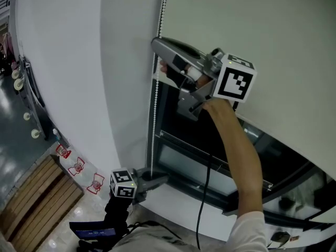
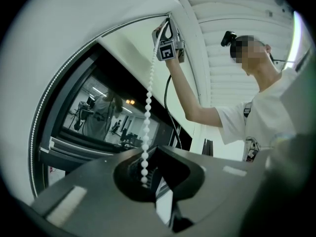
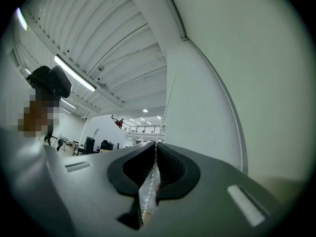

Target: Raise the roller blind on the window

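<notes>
The roller blind [image 1: 252, 25] hangs over the upper part of a dark window [image 1: 194, 140]. Its white bead chain [image 1: 154, 119] runs down the window's left edge. High up, my right gripper [image 1: 156, 45] is shut on the chain; in the right gripper view the beads [image 3: 167, 98] pass between the closed jaws [image 3: 155, 149]. Down by the sill, my left gripper [image 1: 160, 178] is shut on the same chain. From the left gripper view the chain [image 2: 148, 107] rises taut out of the jaws [image 2: 144, 179] to the right gripper [image 2: 160, 31].
A second strand of the chain [image 2: 47, 98] curves along the white wall beside the frame. A black cable [image 1: 202, 193] hangs from the right gripper past the sill [image 1: 178, 206]. Wooden slats [image 1: 31, 198] lie on the floor at the lower left.
</notes>
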The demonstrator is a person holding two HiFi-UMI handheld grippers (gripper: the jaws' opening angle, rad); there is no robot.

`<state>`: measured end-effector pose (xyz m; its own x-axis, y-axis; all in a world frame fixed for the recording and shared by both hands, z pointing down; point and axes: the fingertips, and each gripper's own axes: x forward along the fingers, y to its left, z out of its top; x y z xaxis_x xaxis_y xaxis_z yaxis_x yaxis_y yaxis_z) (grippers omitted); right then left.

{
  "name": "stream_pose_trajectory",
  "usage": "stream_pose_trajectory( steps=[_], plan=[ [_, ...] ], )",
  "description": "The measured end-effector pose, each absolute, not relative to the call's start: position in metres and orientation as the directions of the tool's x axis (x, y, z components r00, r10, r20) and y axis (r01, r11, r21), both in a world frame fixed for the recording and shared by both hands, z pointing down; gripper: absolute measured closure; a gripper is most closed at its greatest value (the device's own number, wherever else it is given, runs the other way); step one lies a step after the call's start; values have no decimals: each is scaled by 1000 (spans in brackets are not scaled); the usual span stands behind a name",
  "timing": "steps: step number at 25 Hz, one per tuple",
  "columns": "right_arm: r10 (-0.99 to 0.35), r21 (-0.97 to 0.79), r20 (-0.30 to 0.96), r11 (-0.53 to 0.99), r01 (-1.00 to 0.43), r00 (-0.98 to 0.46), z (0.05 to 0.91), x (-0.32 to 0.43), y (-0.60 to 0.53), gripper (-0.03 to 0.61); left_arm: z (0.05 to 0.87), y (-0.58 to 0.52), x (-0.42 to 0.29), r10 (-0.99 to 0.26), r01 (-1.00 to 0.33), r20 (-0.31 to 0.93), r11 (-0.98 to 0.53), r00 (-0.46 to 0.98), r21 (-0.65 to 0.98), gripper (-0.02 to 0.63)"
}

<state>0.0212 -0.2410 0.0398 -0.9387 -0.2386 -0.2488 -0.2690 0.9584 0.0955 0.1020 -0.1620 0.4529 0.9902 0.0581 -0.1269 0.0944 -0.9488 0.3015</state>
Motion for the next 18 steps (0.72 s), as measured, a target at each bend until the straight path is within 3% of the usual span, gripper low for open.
stream_pose_trajectory(
  steps=[18],
  plan=[
    [-234, -45, -68, 972, -231, -970, 214, 9, -252, 565, 451, -183, 100, 12, 47, -119, -952, 993, 302, 615]
  ],
)
